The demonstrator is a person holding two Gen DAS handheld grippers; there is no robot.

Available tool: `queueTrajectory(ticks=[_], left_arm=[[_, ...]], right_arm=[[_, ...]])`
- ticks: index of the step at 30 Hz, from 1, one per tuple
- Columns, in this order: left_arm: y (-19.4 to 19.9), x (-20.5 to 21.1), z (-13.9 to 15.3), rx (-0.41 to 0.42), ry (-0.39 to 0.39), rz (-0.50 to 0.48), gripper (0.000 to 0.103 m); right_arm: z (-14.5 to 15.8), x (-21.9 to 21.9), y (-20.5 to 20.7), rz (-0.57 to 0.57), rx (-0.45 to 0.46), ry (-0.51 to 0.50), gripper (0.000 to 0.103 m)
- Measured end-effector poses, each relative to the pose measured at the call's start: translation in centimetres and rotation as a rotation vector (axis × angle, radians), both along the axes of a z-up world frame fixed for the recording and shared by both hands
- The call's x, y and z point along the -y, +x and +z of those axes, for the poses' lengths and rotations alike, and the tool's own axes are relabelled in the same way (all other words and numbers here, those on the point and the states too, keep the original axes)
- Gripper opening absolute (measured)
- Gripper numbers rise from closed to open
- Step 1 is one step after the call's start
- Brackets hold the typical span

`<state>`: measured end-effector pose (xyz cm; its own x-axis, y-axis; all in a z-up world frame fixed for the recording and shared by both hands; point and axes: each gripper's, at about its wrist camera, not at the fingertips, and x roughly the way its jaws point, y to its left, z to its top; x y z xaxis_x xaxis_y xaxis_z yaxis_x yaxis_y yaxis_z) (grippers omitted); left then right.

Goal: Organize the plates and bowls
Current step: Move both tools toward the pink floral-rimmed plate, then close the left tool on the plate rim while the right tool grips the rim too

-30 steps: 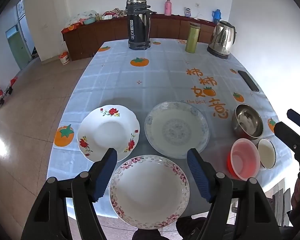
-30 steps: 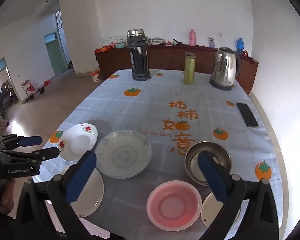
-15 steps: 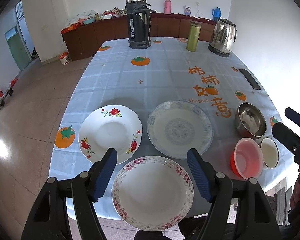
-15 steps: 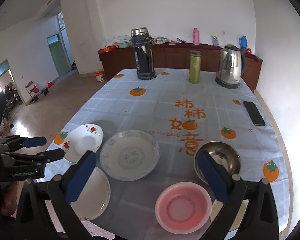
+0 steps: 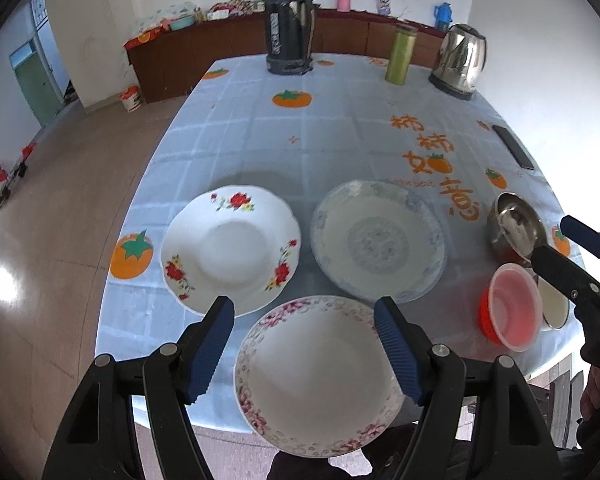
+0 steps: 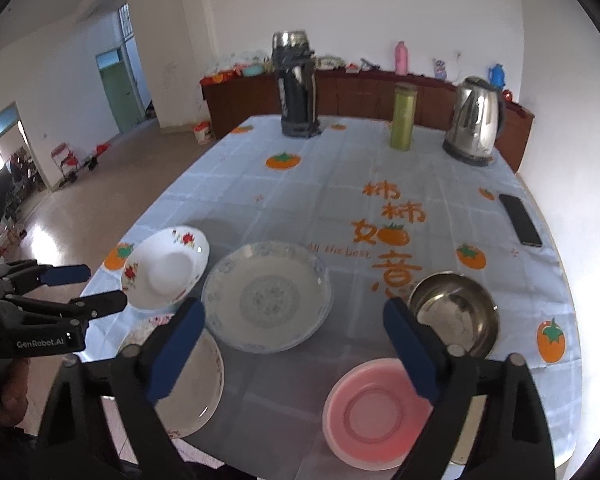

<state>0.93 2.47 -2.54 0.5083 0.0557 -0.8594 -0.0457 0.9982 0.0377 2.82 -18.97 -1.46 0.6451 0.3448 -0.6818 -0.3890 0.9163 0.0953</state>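
Three plates lie at the table's near end: a pink-flowered plate point(image 5: 320, 376) nearest, a red-flowered plate point(image 5: 230, 246) behind it on the left, a blue-patterned plate point(image 5: 378, 240) on the right. A steel bowl point(image 6: 454, 312), a pink plastic bowl point(image 6: 374, 412) and a small white bowl point(image 5: 554, 306) sit at the right. My left gripper point(image 5: 304, 344) is open and empty above the pink-flowered plate. My right gripper point(image 6: 292, 348) is open and empty, between the blue-patterned plate point(image 6: 266, 296) and the pink bowl.
A dark thermos point(image 5: 288, 20), a green flask point(image 5: 400, 54) and a steel kettle point(image 5: 460, 60) stand at the table's far end. A black phone point(image 6: 520, 220) lies near the right edge. The tablecloth point(image 5: 300, 128) is bare in the middle. A wooden sideboard point(image 6: 360, 96) lines the back wall.
Both grippers have moved slightly forward and down toward the table; the plates and bowls look larger. Nothing was picked up or moved.
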Motion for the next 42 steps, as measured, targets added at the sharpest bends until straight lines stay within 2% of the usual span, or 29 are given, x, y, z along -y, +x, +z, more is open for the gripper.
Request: queueTrajectory(ticks=[1,3,7,10,12,19,22,26,27,30,36,38,41,42], left_arm=[[0.1,-0.3,-0.3,0.018,-0.018,0.007,0.074],[0.1,-1.0,-1.1,-0.002,-0.021,0.027,0.074],[-0.2,-2.5,-3.6,-0.135,-0.027,0.065,0.074],[-0.8,-3.6,-5.3,-0.201,-0.036,0.096,0.074],[-1.3,-4.6,-6.2,-0.216,-0.015,0.119,0.074],[-2.0,-6.1,-9.2,-0.261,-0.075,0.165,0.074],[-2.2,-6.6,-10.0,-0.284,-0.107,0.175,0.064],[-2.3,-7.1,-10.6,-0.297,-0.137,0.184,0.06],[-2.4,-7.1,-10.7,-0.301,-0.142,0.183,0.053],[-2.4,-7.1,-11.4,-0.326,-0.178,0.175,0.044],[-2.2,-7.0,-12.2,-0.358,-0.211,0.17,0.042],[-2.2,-7.0,-12.3,-0.363,-0.214,0.164,0.037],[-2.2,-7.1,-12.8,-0.384,-0.219,0.161,0.03],[-2.1,-7.0,-13.0,-0.392,-0.223,0.163,0.022]], right_arm=[[-0.3,-0.3,0.1,0.008,-0.013,-0.002,0.087],[-0.8,-0.8,0.2,0.03,-0.036,-0.003,0.085],[-2.7,-2.5,0.8,0.084,-0.107,-0.03,0.074],[-4.7,-3.7,1.0,0.128,-0.166,-0.062,0.065],[-6.0,-4.4,1.0,0.154,-0.196,-0.085,0.062],[-10.2,-6.6,0.9,0.243,-0.308,-0.156,0.053],[-11.6,-7.5,0.9,0.28,-0.354,-0.173,0.047],[-12.7,-8.3,0.9,0.303,-0.385,-0.2,0.044],[-13.0,-8.5,0.9,0.304,-0.391,-0.209,0.043],[-13.5,-8.6,1.1,0.299,-0.413,-0.227,0.034],[-14.4,-8.6,1.4,0.3,-0.459,-0.224,0.027],[-14.4,-8.6,1.3,0.309,-0.467,-0.221,0.023],[-14.7,-8.9,1.3,0.319,-0.482,-0.218,0.021],[-14.8,-8.9,1.2,0.323,-0.488,-0.214,0.02]])
